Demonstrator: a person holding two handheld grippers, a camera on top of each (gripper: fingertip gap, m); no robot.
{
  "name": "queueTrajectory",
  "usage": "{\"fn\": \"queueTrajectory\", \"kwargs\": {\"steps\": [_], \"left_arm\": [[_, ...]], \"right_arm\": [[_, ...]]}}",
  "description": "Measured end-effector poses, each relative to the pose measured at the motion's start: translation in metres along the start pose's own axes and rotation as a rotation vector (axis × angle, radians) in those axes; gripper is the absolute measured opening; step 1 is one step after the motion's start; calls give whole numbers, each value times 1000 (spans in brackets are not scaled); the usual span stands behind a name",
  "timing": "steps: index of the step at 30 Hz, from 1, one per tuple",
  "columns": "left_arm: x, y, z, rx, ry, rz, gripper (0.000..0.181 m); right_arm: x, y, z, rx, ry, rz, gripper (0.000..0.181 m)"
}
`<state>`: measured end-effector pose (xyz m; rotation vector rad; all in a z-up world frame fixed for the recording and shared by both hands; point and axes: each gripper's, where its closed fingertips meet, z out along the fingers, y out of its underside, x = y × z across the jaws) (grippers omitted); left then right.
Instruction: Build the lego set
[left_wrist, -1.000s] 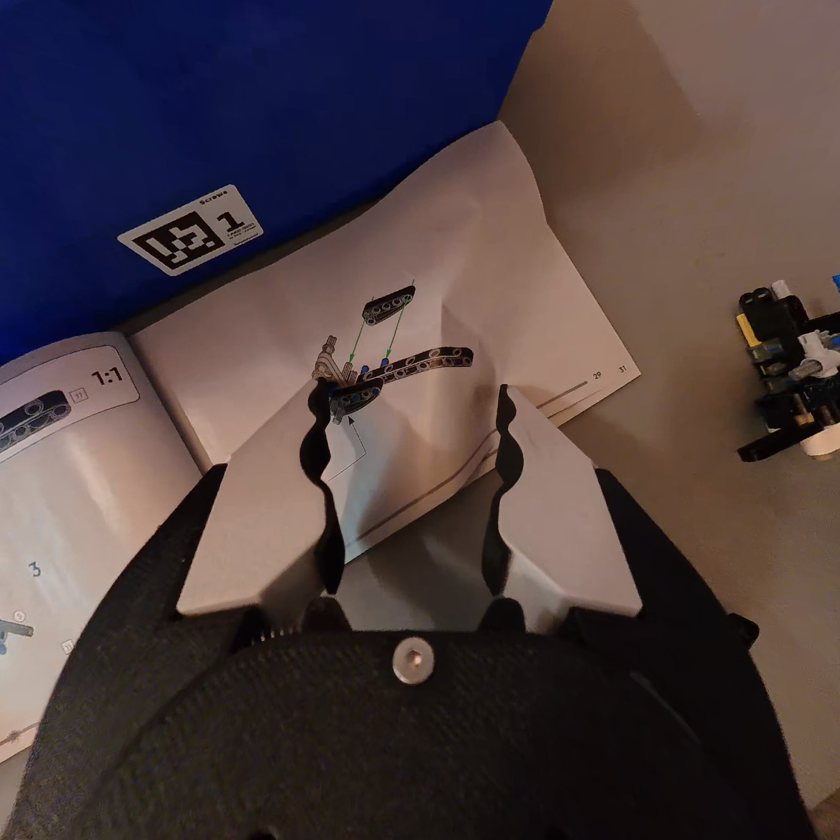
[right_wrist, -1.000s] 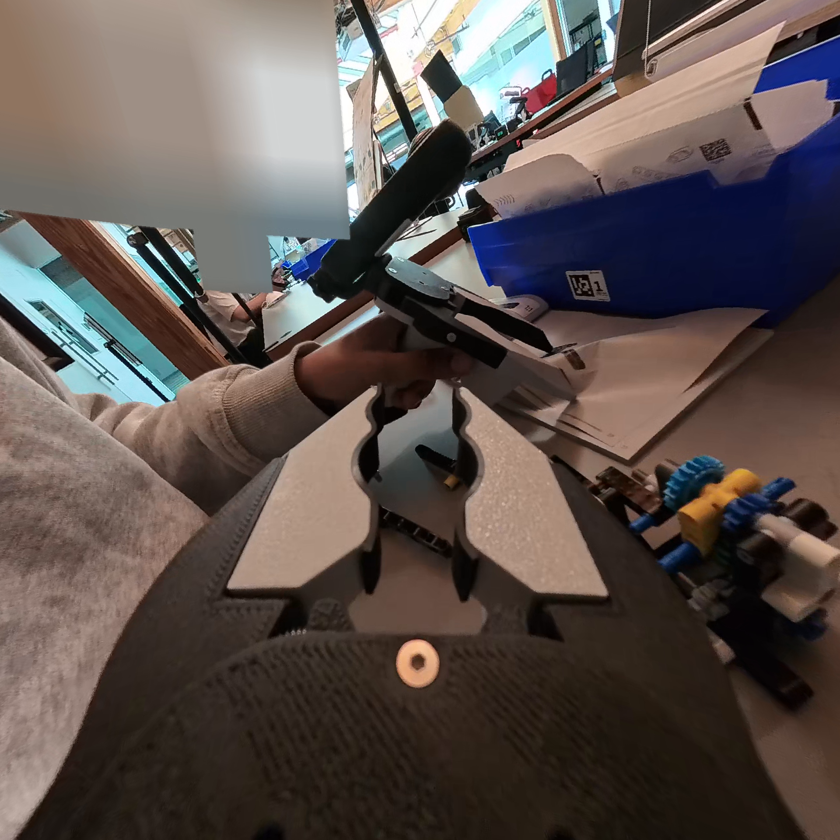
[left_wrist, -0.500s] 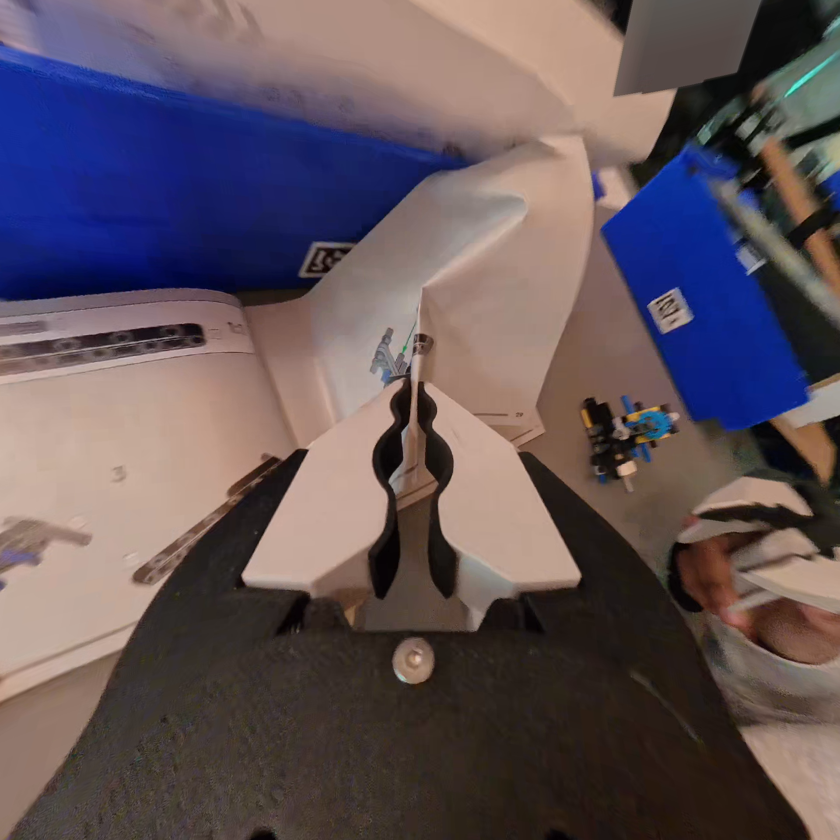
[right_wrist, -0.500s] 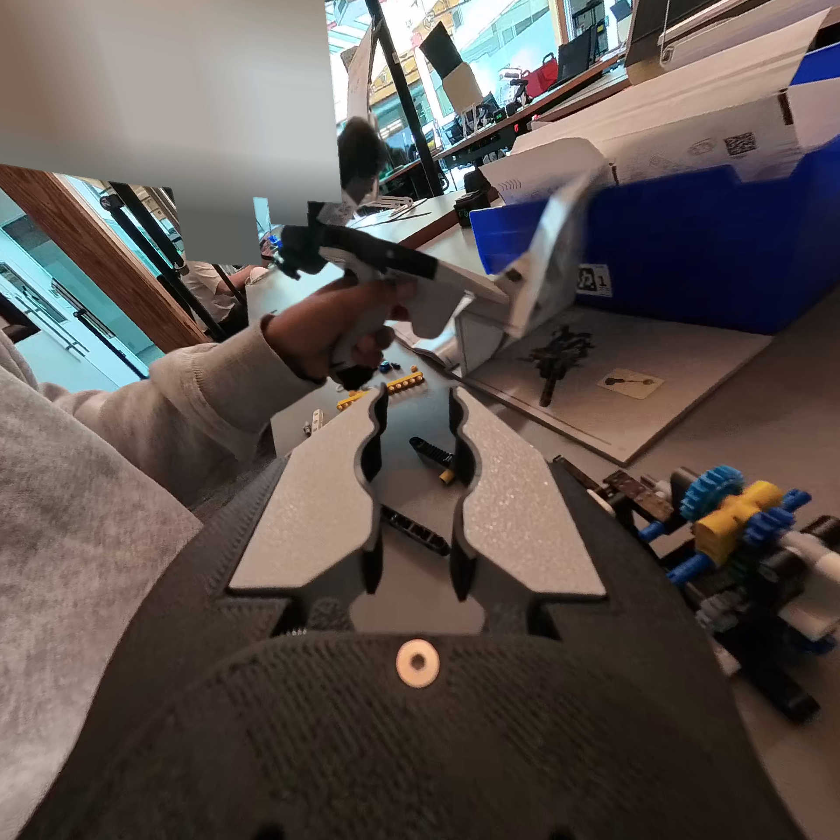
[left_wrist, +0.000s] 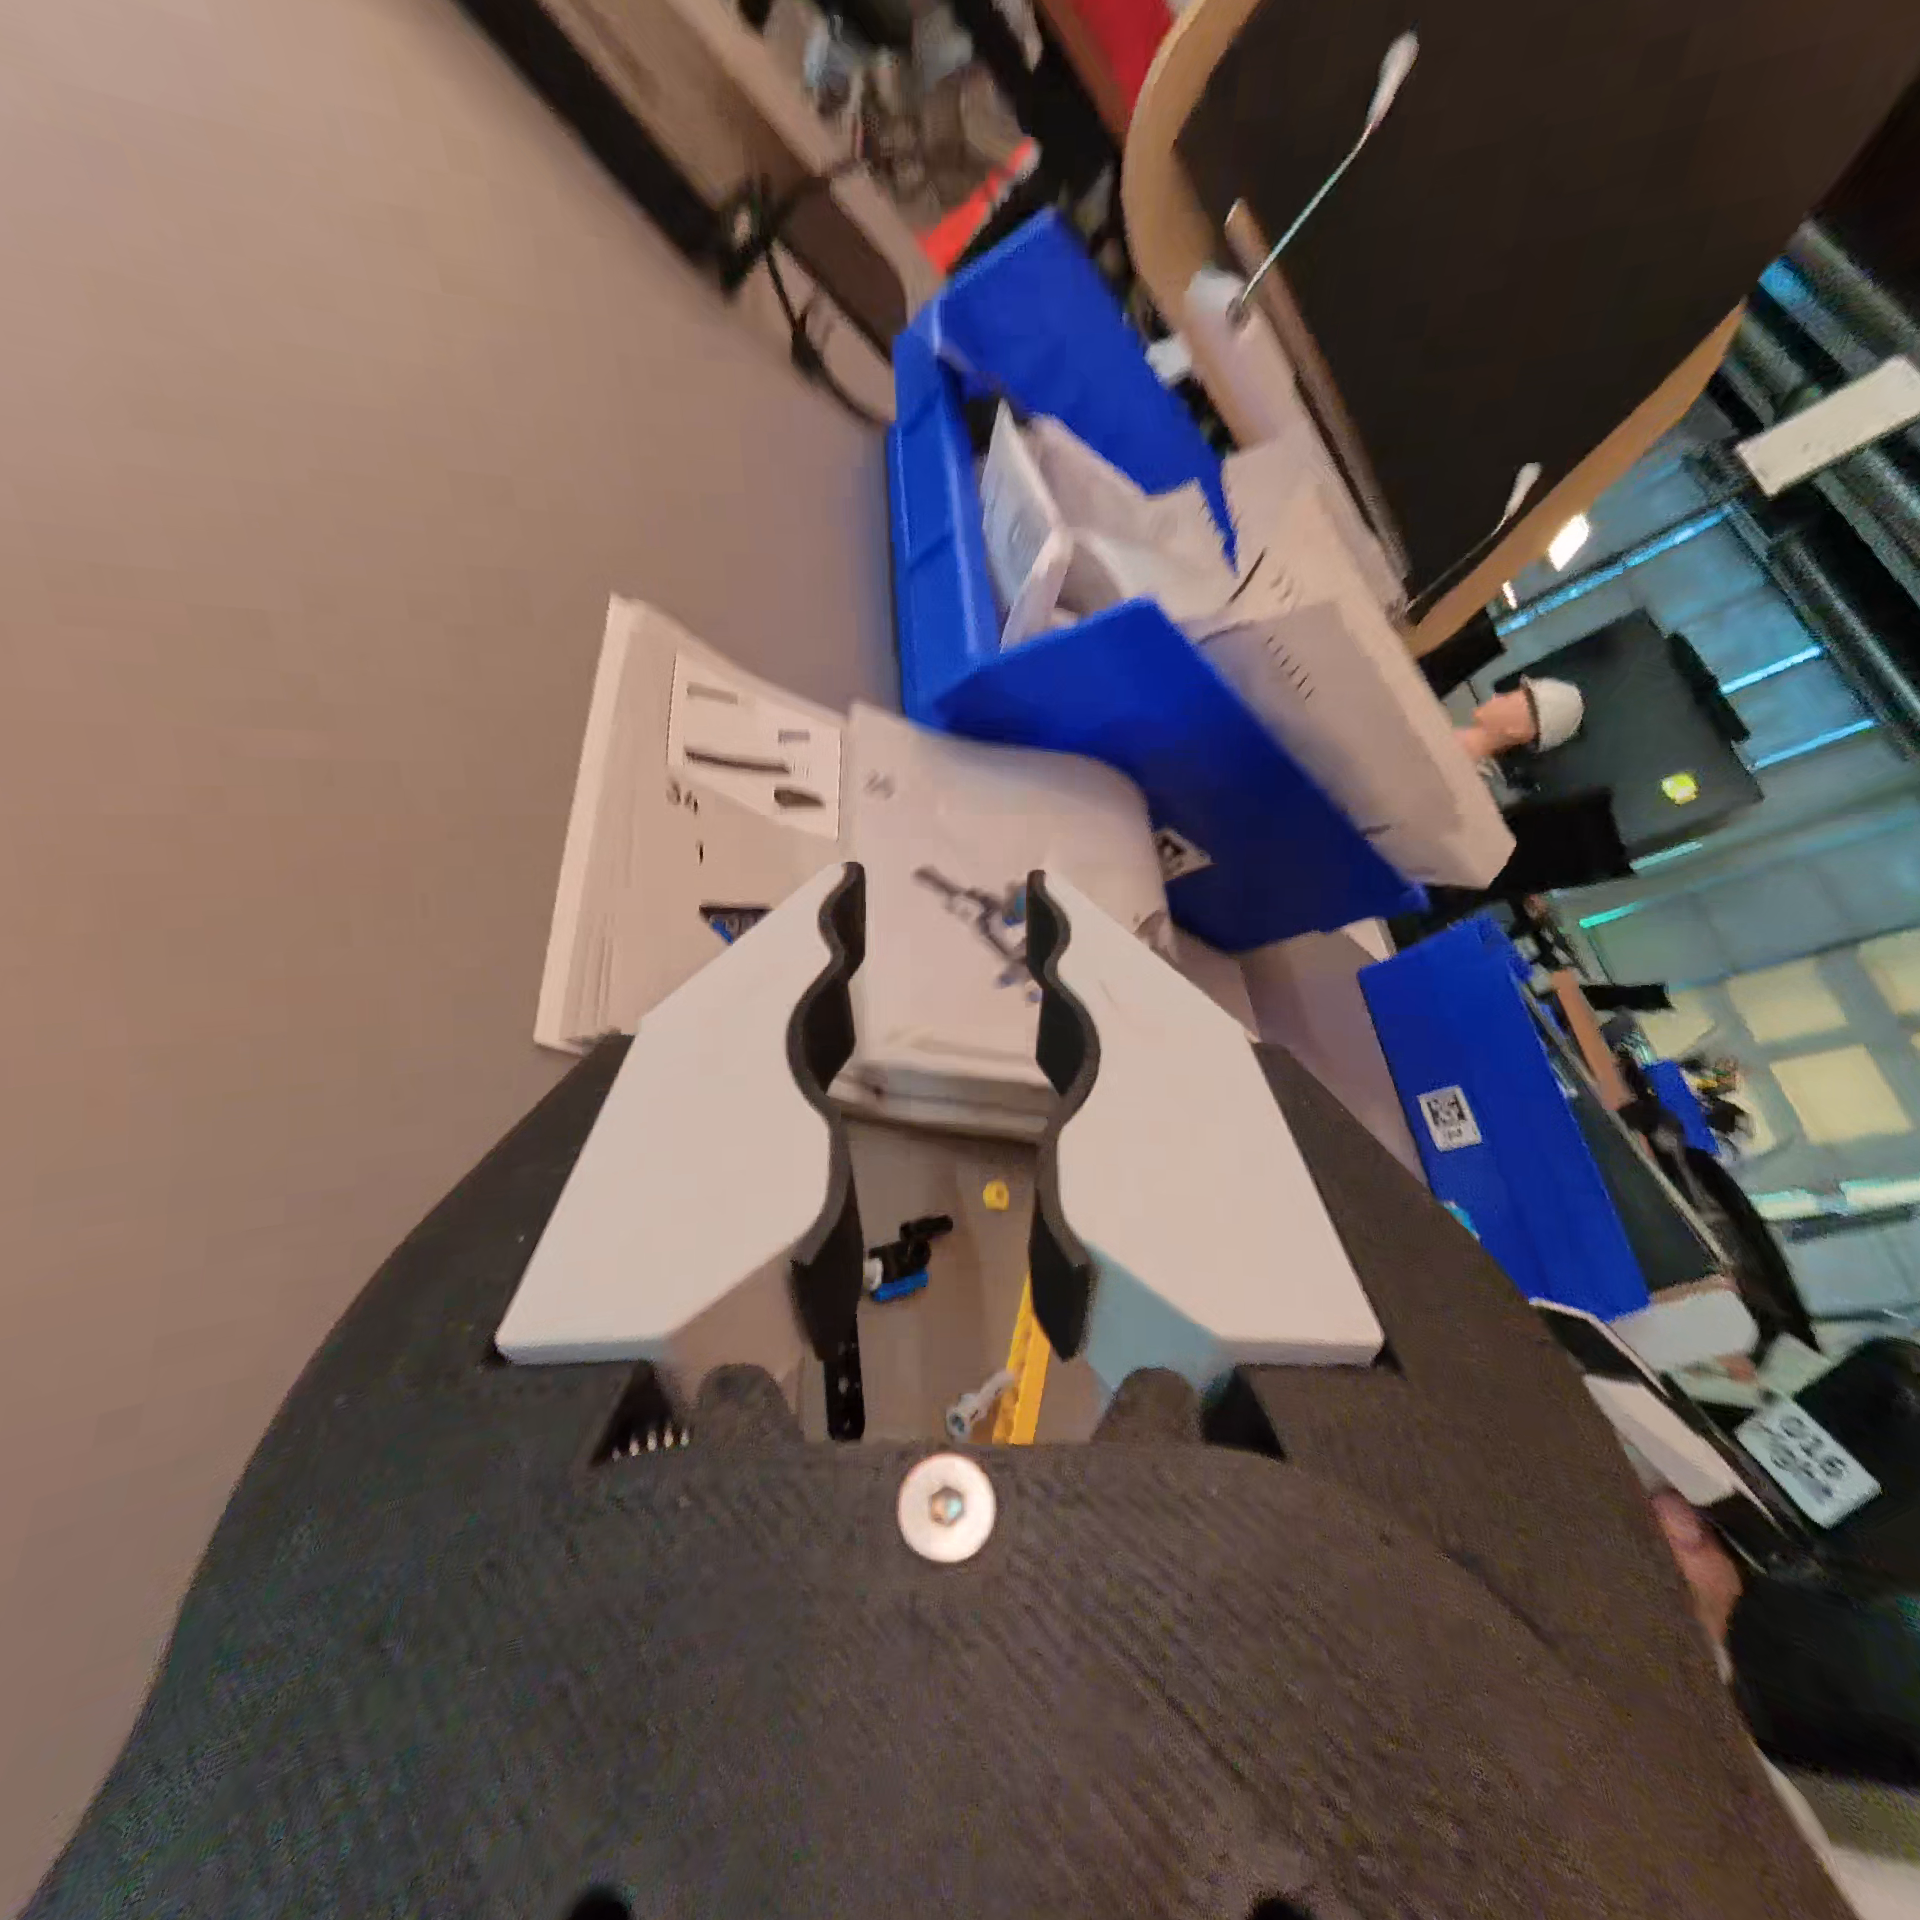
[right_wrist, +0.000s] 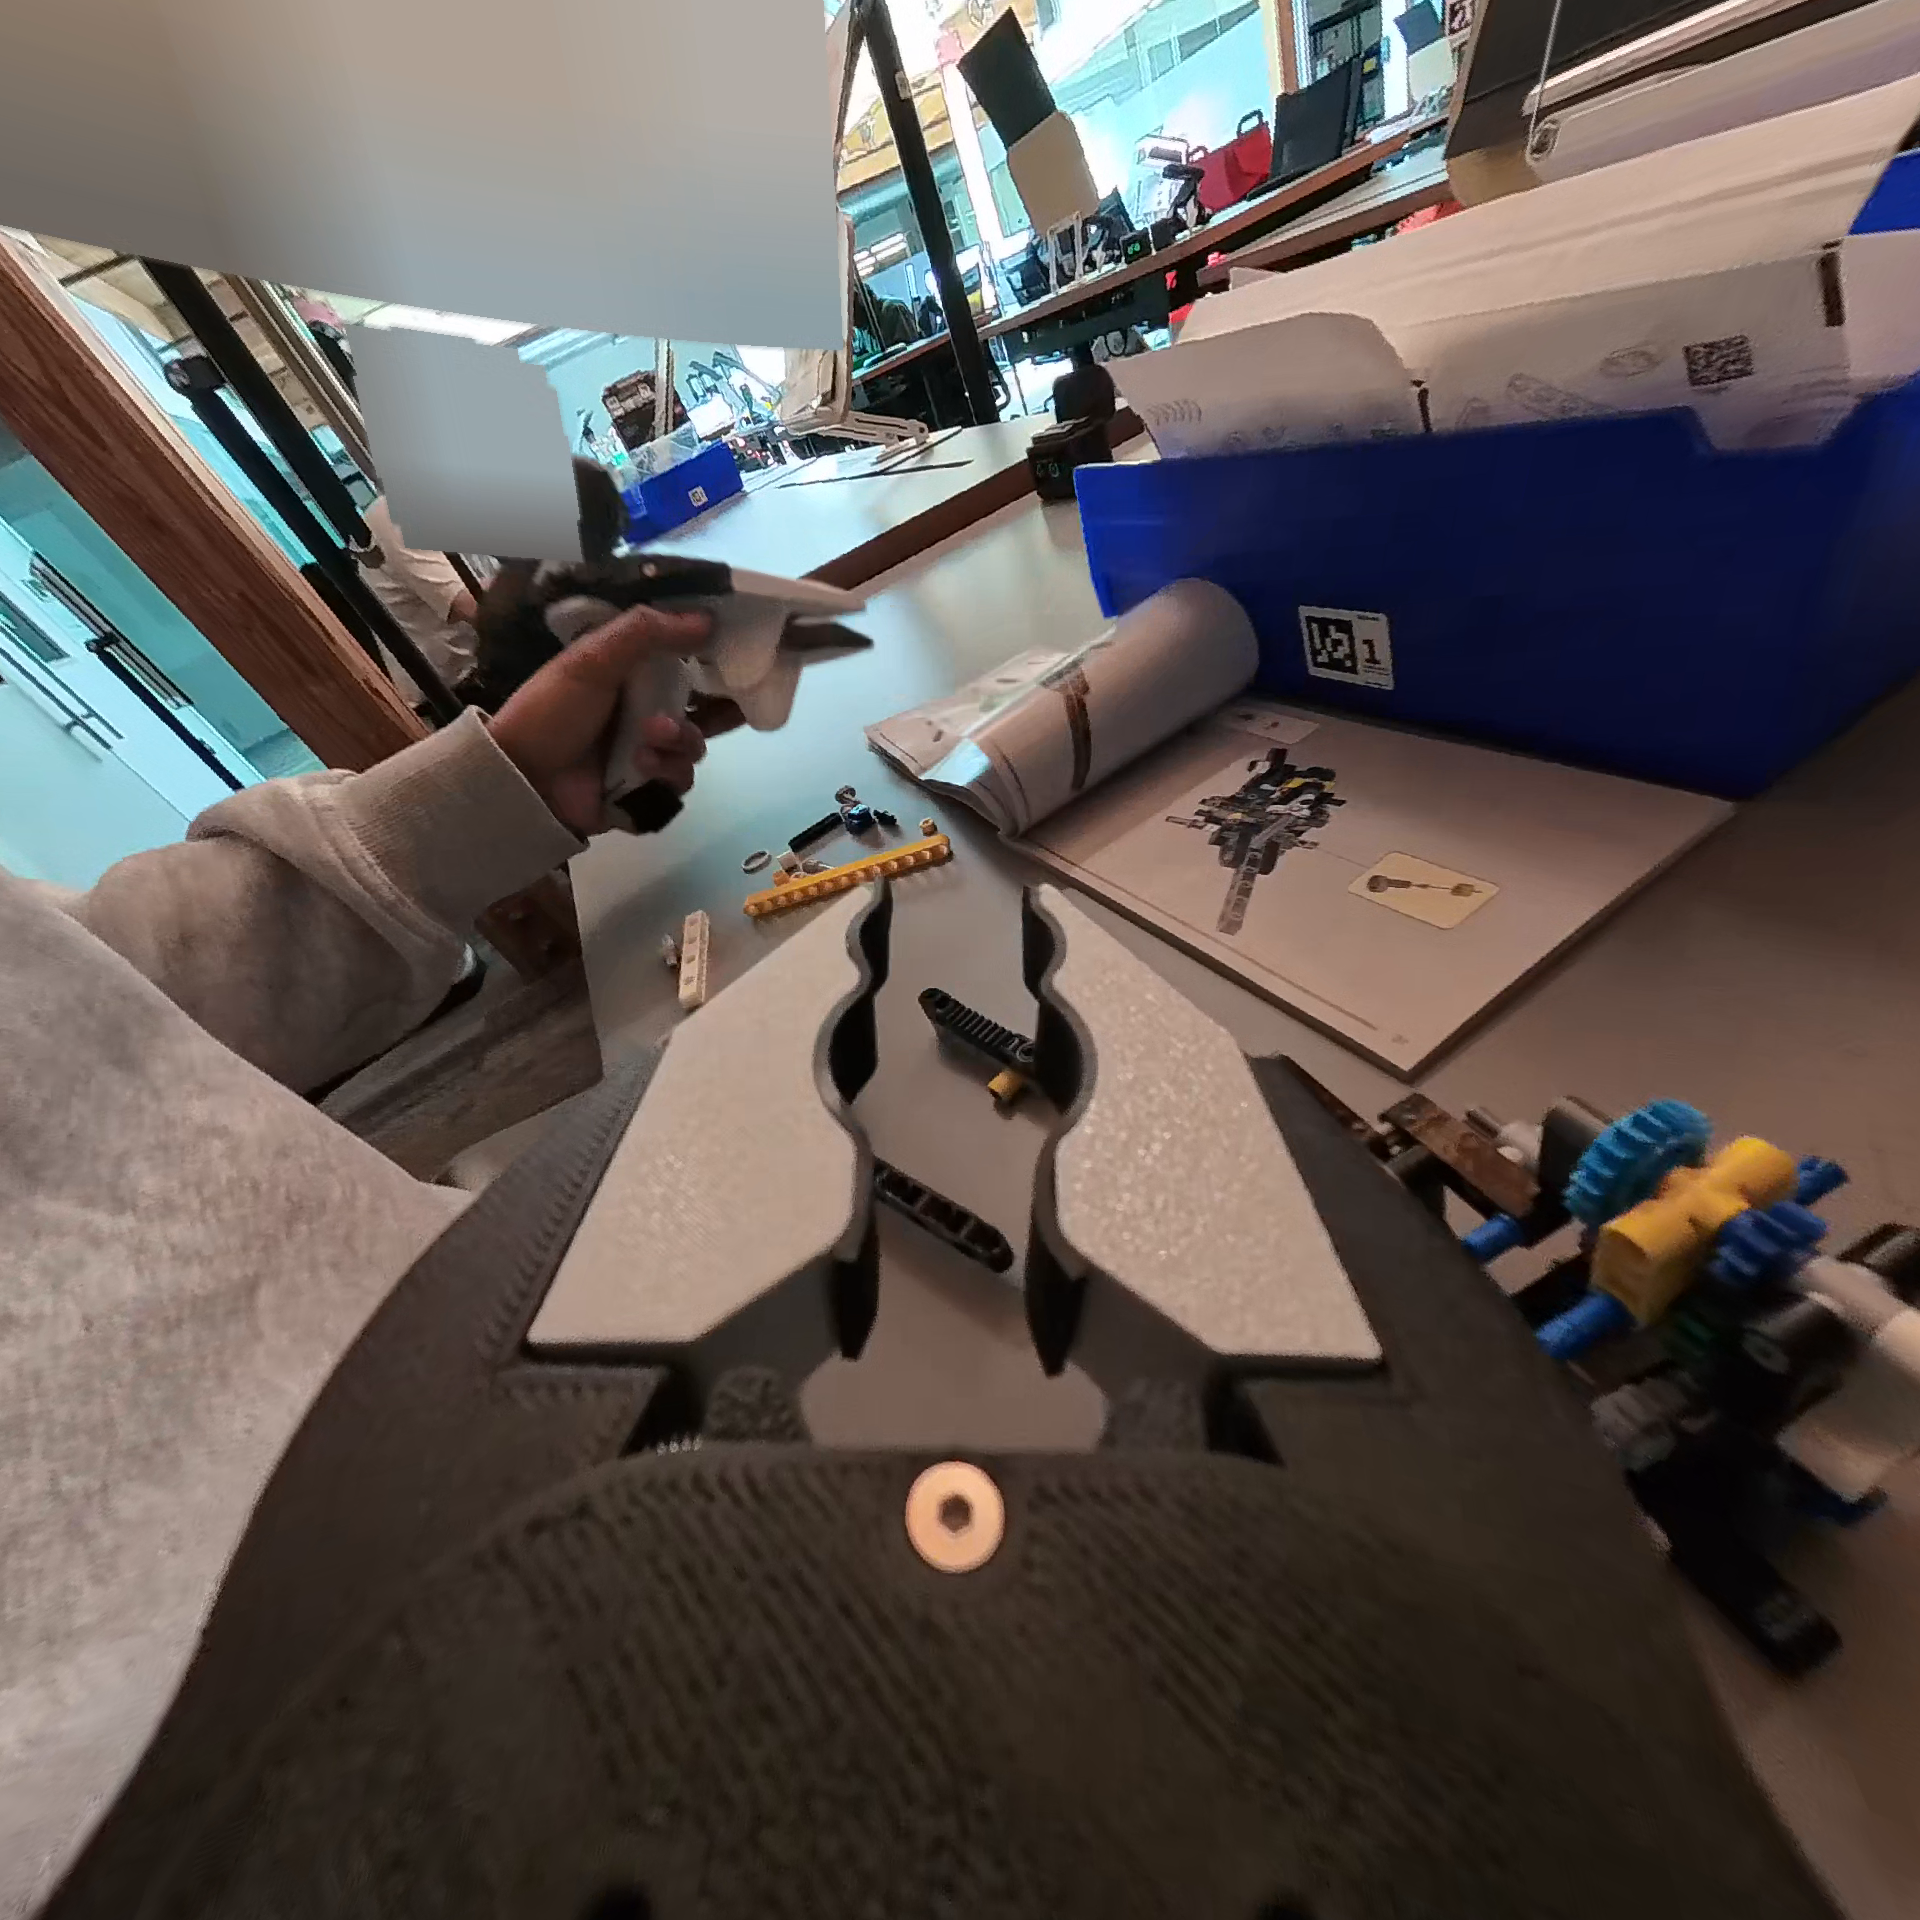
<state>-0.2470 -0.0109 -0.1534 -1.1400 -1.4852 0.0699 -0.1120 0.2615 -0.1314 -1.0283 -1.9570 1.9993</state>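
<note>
The partly built lego model (right_wrist: 1683, 1247), with blue gears and a yellow connector, stands at the right of the right wrist view. The instruction booklet (right_wrist: 1299, 862) lies open in front of the blue bin (right_wrist: 1507, 582); it also shows in the left wrist view (left_wrist: 727, 831). My left gripper (left_wrist: 943, 894) is open and empty, held in the air left of the booklet (right_wrist: 847, 623). My right gripper (right_wrist: 956, 914) is open and empty, low over the table. A black beam (right_wrist: 977, 1029) and another black beam (right_wrist: 940, 1216) lie on the table between its fingers.
Loose parts lie left of the booklet: a yellow beam (right_wrist: 852, 878), a white beam (right_wrist: 694, 956), small pins and rings (right_wrist: 821, 831). The left wrist view shows the yellow beam (left_wrist: 1023, 1382), a black pin (left_wrist: 909, 1236) and a second blue bin (left_wrist: 1507, 1122). About 30 cm separates my left fingertips from my right.
My left gripper shut on a booklet page, turned it over, let go, then drew back to the left and opened. The booklet now shows a new page. My right gripper has barely moved.
</note>
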Motion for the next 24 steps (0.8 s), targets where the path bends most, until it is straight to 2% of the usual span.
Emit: {"fn": "queueTrajectory", "kwargs": {"steps": [2, 4, 7, 11, 14, 16, 18, 21, 24], "left_arm": [[13, -11, -3, 49, -17, 105, 29], [29, -9, 2, 25, -32, 249, 30], [50, 22, 23, -134, -3, 386, 31], [72, 73, 54, -320, 121, 485, 37], [55, 97, 72, -455, 41, 617, 43], [29, 95, 77, -490, -106, 726, 43], [14, 94, 77, -508, -173, 781, 46], [10, 94, 76, -496, -151, 717, 39], [4, 88, 73, -483, -148, 682, 25]], "right_arm": [[0, 2, 1, -12, 8, -21, 24], [-1, 3, 3, -21, 12, -39, 23], [-4, 5, 6, -33, 13, -66, 22], [-11, 3, 8, -15, -21, -59, 21], [-13, 2, 9, -11, -21, -72, 21], [-11, 5, 9, -30, 4, -110, 20], [-10, 8, 9, -51, 29, -148, 19], [-8, 14, 10, -71, 58, -174, 18], [-14, 12, 11, -51, 13, -129, 18]]}}
